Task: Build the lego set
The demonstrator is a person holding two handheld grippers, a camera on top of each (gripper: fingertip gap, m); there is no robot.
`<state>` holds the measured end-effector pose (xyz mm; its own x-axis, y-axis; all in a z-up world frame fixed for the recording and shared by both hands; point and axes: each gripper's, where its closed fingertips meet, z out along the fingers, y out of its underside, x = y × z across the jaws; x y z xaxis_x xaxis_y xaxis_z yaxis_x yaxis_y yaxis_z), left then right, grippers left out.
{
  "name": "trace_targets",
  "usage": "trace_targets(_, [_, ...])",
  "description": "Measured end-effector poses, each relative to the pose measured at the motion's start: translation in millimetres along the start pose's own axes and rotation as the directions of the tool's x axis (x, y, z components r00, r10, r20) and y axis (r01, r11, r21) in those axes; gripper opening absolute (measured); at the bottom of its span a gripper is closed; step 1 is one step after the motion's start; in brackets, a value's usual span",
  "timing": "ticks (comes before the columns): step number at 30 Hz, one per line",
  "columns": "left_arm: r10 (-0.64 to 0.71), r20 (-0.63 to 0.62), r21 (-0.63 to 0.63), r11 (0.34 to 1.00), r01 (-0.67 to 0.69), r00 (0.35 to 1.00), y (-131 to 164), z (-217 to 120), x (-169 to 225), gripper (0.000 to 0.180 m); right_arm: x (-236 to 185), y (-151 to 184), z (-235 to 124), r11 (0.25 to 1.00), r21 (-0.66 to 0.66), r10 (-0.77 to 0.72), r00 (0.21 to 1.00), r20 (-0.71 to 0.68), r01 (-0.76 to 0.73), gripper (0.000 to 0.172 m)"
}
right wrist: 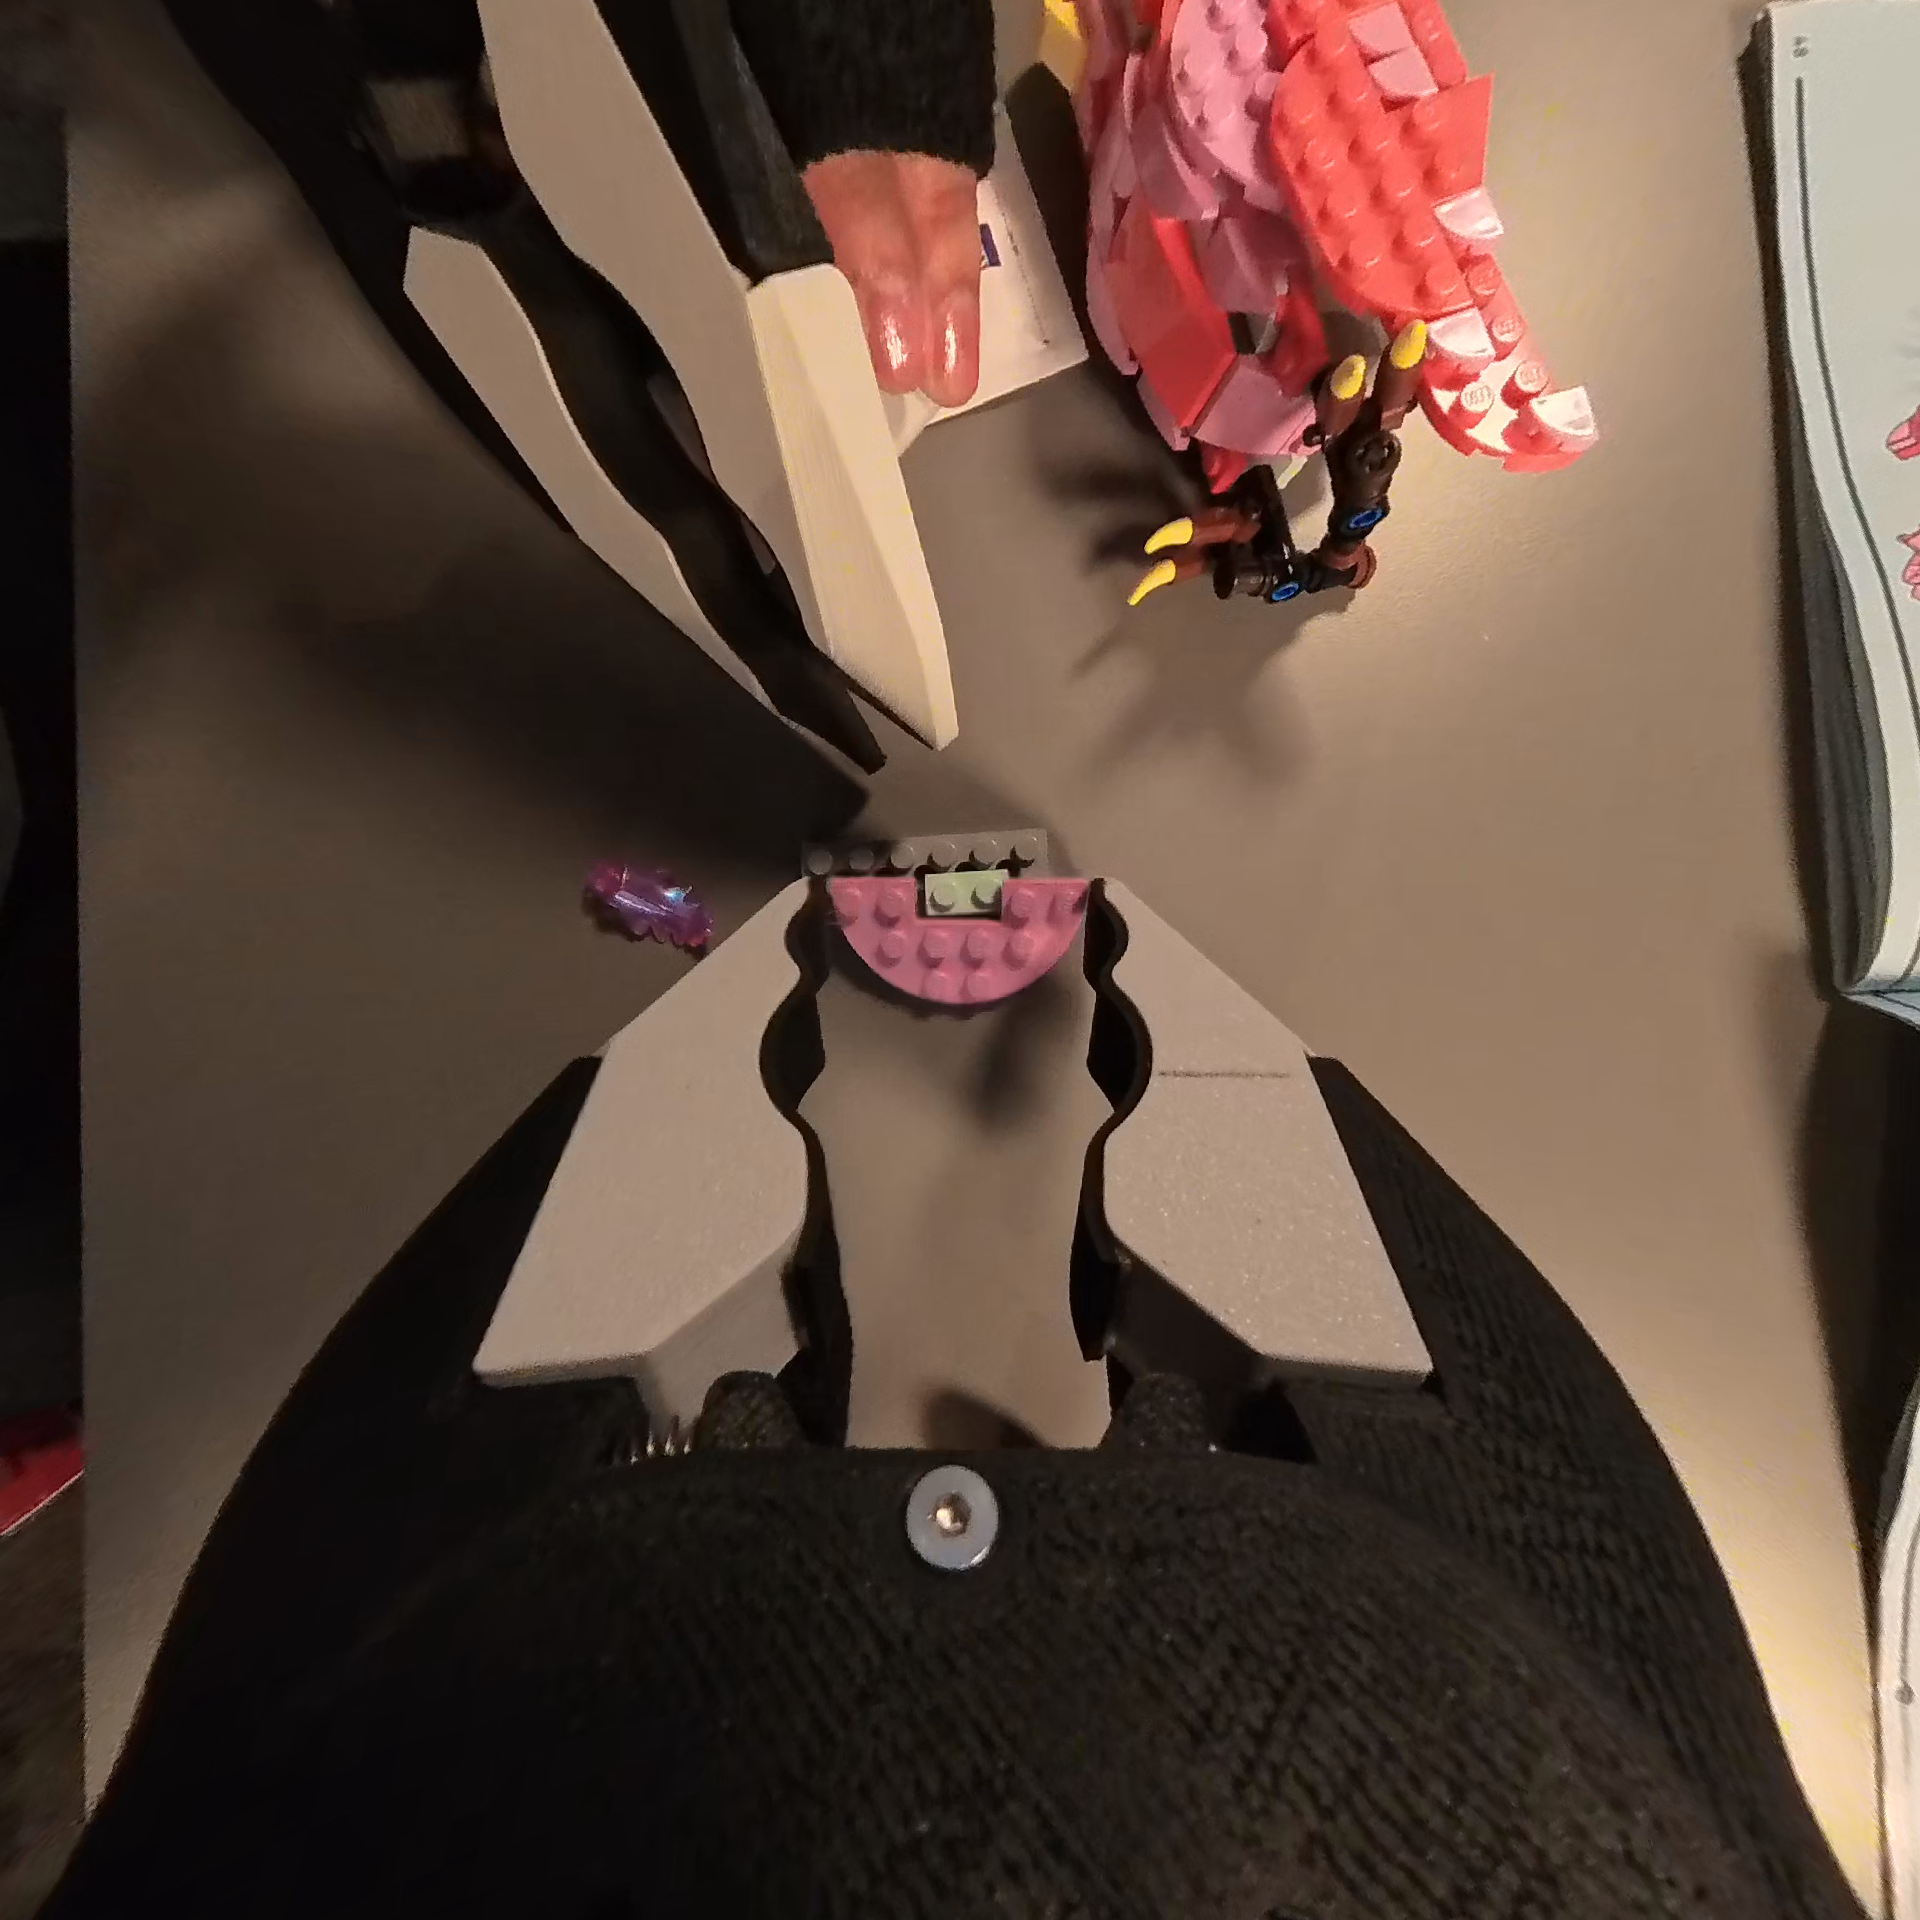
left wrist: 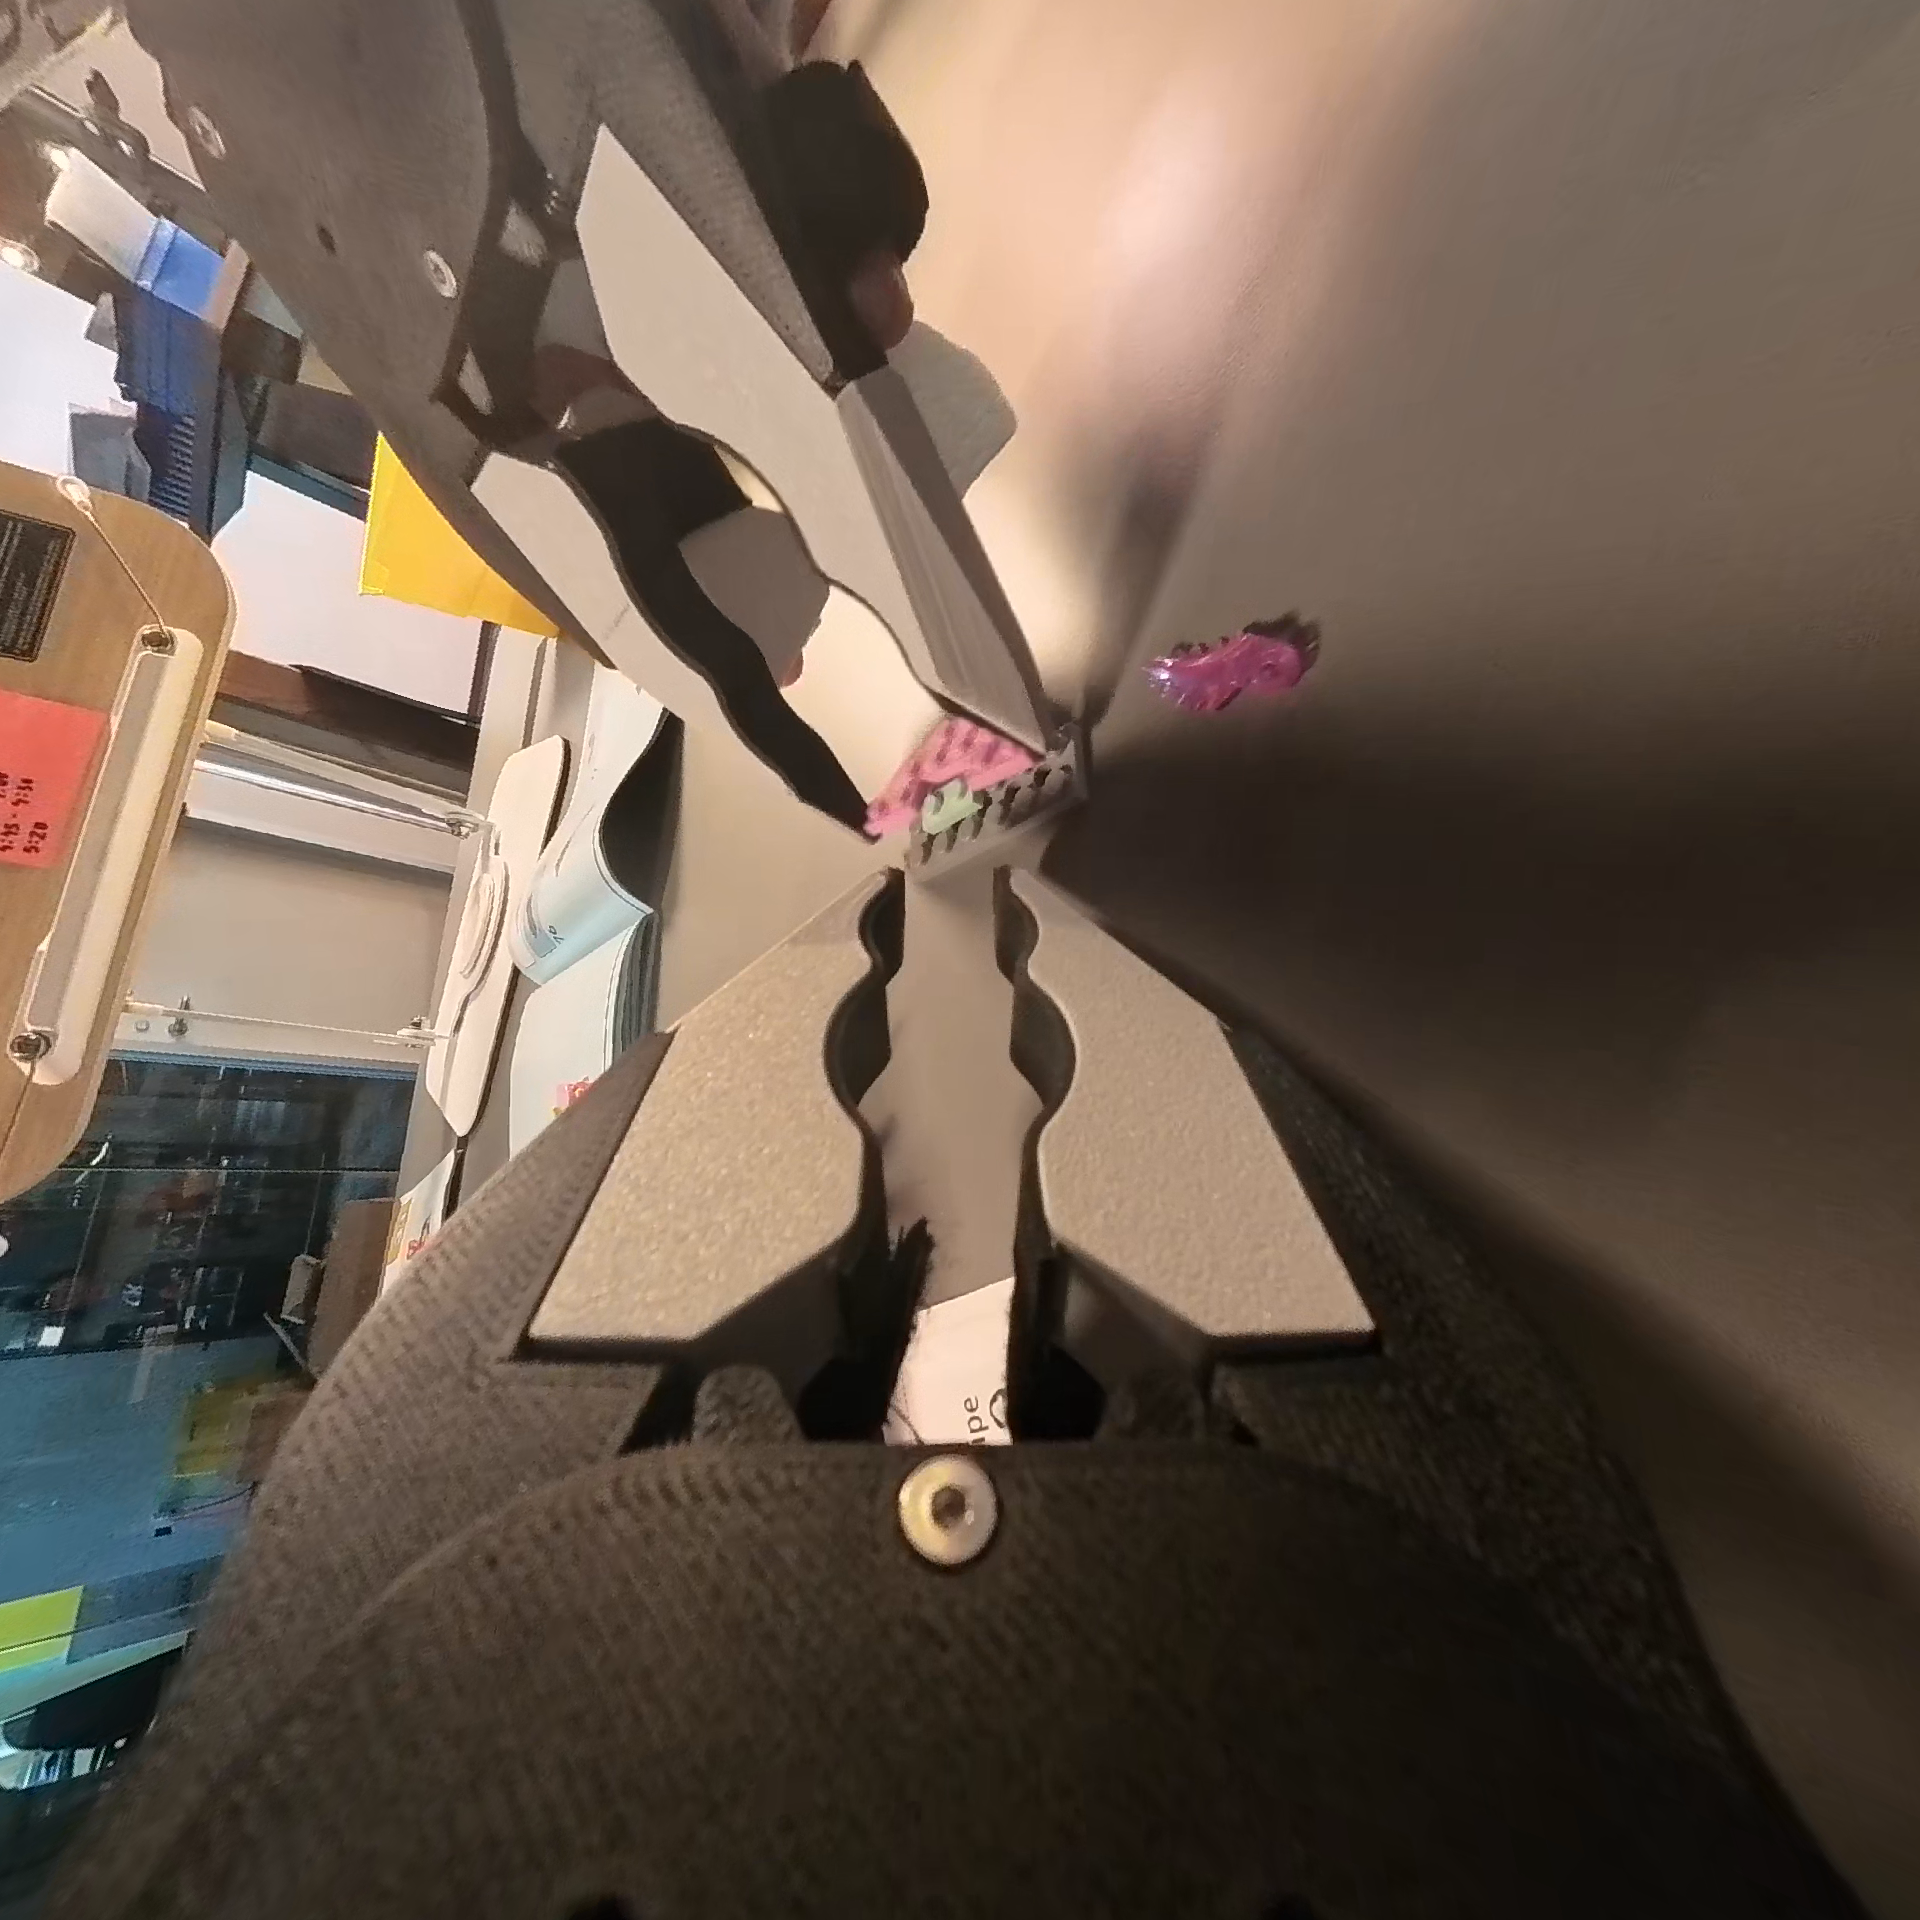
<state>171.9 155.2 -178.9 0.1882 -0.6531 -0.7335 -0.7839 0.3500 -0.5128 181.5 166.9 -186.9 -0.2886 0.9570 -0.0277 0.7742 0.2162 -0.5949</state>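
The right gripper [right wrist: 951, 914] is clamped on a pink half-round studded plate [right wrist: 940, 951], which carries a small pale green brick [right wrist: 961, 896] on a thin grey strip [right wrist: 935, 854], low over the table [right wrist: 1351, 831]. The left gripper [right wrist: 914, 753], nearly closed on nothing, hovers just beyond. The smooth plastic could slip or the strip snap off if nudged; a clear purple piece [right wrist: 646, 902] lies nearby

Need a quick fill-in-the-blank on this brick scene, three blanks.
1. The right gripper clamps a half-round plate coloured ___.
2. The small plate in its notch is light ___.
3. The claws of the red brick model are ___.
Missing words: pink; green; yellow.
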Motion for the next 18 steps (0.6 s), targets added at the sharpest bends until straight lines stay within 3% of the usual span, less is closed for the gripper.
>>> trace_targets(9, [-0.006,-0.002,0.001,1.000,0.006,1.000,0.1,0.0,0.1,0.015,-1.3,5.1,-6.1,0.997,0.052,0.050,0.999,-0.020,-0.049,0.058])
trace_targets(15, [-0.040,0.011,-0.012,0.999,0.040,0.999,2.3,0.9,-3.6,0.018,0.8,8.9,-19.0,0.982,0.159,0.121,0.984,-0.127,-0.100,0.062])
trace_targets(18, [-0.075,0.013,-0.018,0.997,0.075,0.997,4.1,1.0,-6.0,0.019,-17.7,13.5,-21.2,0.975,0.174,0.154,0.984,-0.085,-0.138,0.052])
